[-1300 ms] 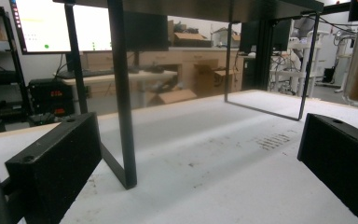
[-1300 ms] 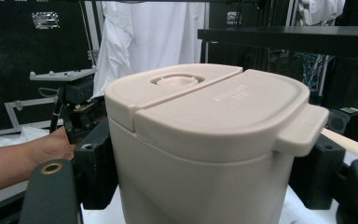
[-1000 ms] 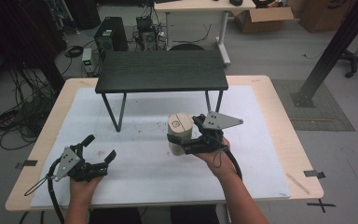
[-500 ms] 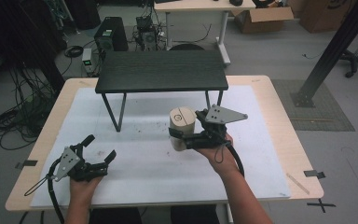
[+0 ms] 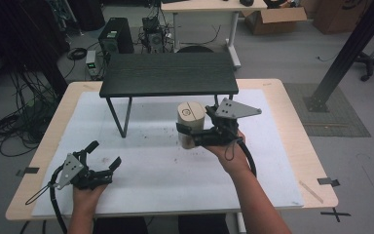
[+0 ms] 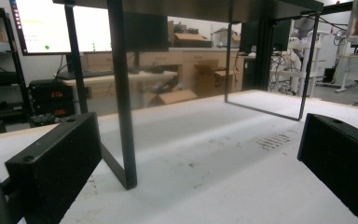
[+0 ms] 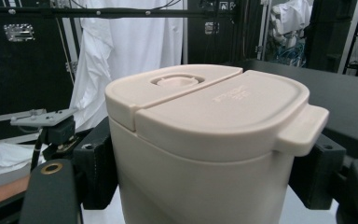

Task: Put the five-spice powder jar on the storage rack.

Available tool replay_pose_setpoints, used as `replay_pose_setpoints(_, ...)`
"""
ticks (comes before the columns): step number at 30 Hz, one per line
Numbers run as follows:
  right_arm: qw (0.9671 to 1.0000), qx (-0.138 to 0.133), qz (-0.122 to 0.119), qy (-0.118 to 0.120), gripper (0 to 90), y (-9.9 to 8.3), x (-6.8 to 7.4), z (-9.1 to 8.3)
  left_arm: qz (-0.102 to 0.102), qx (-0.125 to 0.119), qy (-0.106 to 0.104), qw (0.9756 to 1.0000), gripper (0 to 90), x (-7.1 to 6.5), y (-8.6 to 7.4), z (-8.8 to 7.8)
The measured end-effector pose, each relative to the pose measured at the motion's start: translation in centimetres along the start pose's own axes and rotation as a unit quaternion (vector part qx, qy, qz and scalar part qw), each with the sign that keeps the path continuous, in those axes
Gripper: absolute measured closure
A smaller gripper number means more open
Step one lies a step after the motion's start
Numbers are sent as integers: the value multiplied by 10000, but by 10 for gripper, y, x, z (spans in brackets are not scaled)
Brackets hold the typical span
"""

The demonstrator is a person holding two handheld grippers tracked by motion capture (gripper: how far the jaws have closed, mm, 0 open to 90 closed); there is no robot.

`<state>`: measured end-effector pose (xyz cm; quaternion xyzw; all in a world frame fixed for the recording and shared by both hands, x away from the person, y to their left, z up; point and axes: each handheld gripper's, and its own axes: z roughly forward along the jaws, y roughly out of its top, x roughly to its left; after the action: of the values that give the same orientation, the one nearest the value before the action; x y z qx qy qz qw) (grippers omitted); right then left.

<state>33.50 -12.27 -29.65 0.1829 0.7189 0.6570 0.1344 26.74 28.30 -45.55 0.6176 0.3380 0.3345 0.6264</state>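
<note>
A beige lidded canister [image 5: 190,123] hangs upright above the white mat, in front of the small black table [image 5: 168,74]. My right gripper [image 5: 195,134] is shut on its body from the right side. In the right gripper view the canister [image 7: 205,144] fills the middle, its two-part lid with a tab on top and a black jaw on each side. My left gripper [image 5: 104,157] rests low at the front left of the mat, open with nothing between its jaws. Its own view looks between the two spread jaws at the black table's leg [image 6: 121,93].
The white mat [image 5: 156,170] covers most of the wooden table top. The black table's thin metal legs [image 5: 121,117] stand on the mat behind both grippers. Dark specks [image 5: 185,156] dot the mat's middle. Cables, boxes and desks lie on the floor beyond.
My right gripper has lifted the canister higher and moved it toward the black table. The left gripper has stayed still.
</note>
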Motion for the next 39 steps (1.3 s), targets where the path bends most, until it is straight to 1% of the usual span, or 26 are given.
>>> replay_pose_setpoints(1, 10000, 0, 0, 0, 238, 0, 0, 0, 0, 0, 0, 10000, 2, 0, 0, 0)
replay_pose_setpoints(6, 10000, -25, 57, -63, 238, 11, -9, 0, -5, -13, 5, 10000, 2, 0, 0, 0)
replay_pose_setpoints(12, 9998, -48, 129, -136, 238, 17, -16, -1, -11, -11, 3, 10000, 2, 0, 0, 0)
replay_pose_setpoints(23, 9997, -95, 155, -186, 238, 28, -22, -2, -7, -1, 0, 10000, 2, 0, 0, 0)
replay_pose_setpoints(39, 9992, -139, 229, -306, 238, 45, -33, -4, -6, 3, 6, 10000, 2, 0, 0, 0)
